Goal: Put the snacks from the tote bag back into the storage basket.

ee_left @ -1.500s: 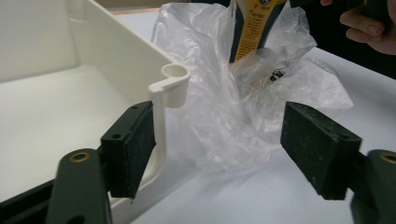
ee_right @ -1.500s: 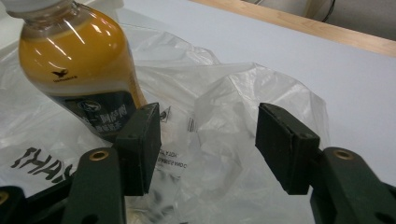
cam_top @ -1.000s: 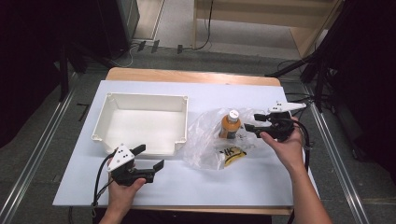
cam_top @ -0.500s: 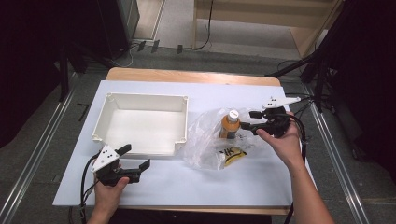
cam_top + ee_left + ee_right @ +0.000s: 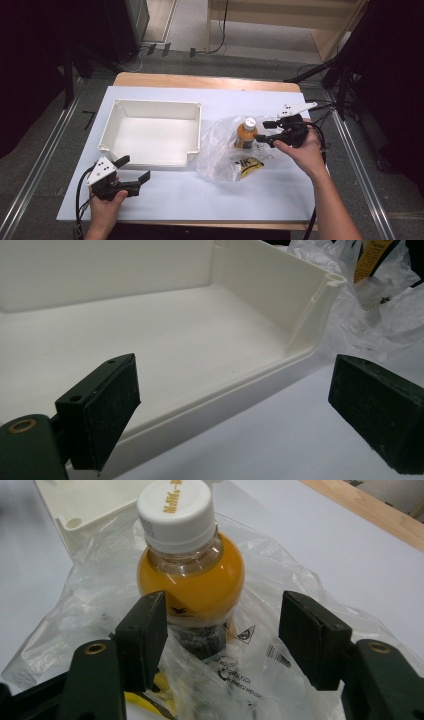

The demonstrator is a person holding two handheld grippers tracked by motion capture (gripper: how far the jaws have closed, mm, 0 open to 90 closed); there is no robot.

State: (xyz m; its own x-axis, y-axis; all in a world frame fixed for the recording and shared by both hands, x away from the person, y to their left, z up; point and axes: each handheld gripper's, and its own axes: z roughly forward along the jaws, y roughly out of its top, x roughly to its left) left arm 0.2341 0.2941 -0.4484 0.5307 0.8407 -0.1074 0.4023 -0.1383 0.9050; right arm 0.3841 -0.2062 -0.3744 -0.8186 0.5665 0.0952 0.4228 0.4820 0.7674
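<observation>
1. An orange-juice bottle (image 5: pixel 246 132) with a white cap stands upright on the white-covered counter (image 5: pixel 300 190), inside a crumpled clear plastic bag (image 5: pixel 220 155) that lies just right of the white tray (image 5: pixel 152 137).
2. The right gripper (image 5: pixel 266 131) reaches in from the right, level with the bottle, with its jaws spread.
3. In the right gripper view the bottle (image 5: pixel 192 580) sits between the two black pads: the left pad is right at the label, perhaps touching it through the plastic, while the right pad stands clear, with bag film (image 5: pixel 260 665) in the gap.
4. The right pad does not press on the bottle, so it is not pinched.
5. A yellow item (image 5: pixel 248 167) lies in the bag in front of the bottle, toward the person; what it is cannot be told.
6. The left gripper (image 5: pixel 134 170) is held low at the near left of the counter, just in front of the tray's near wall.
7. Its jaws are spread wide with nothing between them.
8. In the left gripper view the pads frame the tray's near corner (image 5: pixel 300 347) and bare counter (image 5: pixel 260 440), with the bag (image 5: pixel 370 305) beyond the tray's right wall.
9. The tray holds nothing.
10. The two grippers are well apart, with the tray's right end and the bag between them.
</observation>
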